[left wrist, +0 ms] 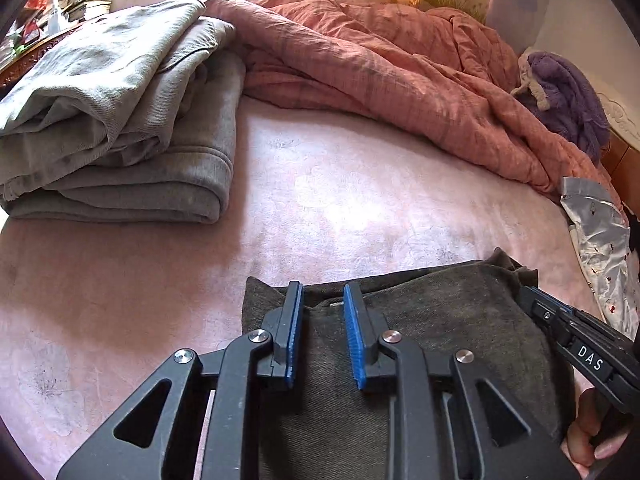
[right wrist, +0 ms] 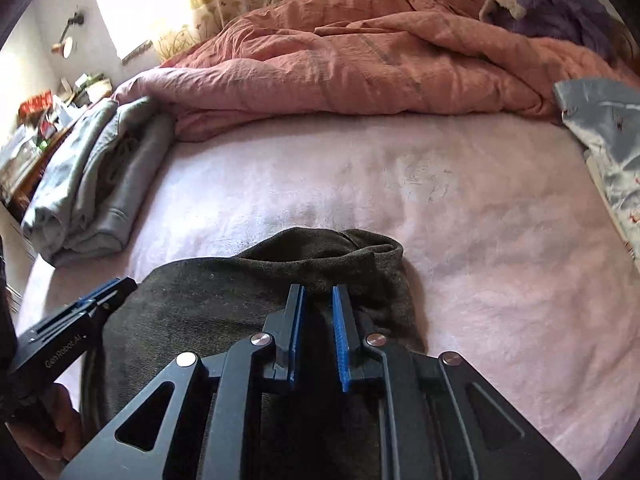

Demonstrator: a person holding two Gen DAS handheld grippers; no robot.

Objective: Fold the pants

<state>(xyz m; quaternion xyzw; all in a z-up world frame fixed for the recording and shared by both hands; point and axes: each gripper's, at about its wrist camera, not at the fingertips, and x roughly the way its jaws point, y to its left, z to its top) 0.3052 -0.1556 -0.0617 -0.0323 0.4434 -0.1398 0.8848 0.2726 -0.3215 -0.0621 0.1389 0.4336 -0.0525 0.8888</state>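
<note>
While both grippers sit low over the same dark bundle, the step in hand looks like the late part of the fold: carrying or settling an already doubled pair of pants on the bed. The left gripper (left wrist: 322, 292) has its blue pads narrowly parted, with dark cloth lying under and between them; whether the pads actually pinch a fold I cannot tell from either view. The right gripper (right wrist: 318, 292) stands much the same, pads close with a slim gap over a ridge of fabric (its grip is equally unclear). Each gripper shows at the edge of the other's view, so they flank the bundle from opposite sides.

My judgement is that the next move calls for laying the bundle flat, letting go cleanly and pressing out the bulge, or moving it towards the folded grey garments (left wrist: 120, 120) stacked at the far left.

Outward from the tools, the pants (left wrist: 420, 320) are dark olive-brown, coarse, folded into a compact block with a rumpled, curled far edge. They rest on the pale pink bedsheet (left wrist: 340, 184), near its front edge, well apart from the salmon quilt (left wrist: 380, 68) heaped behind.
</note>
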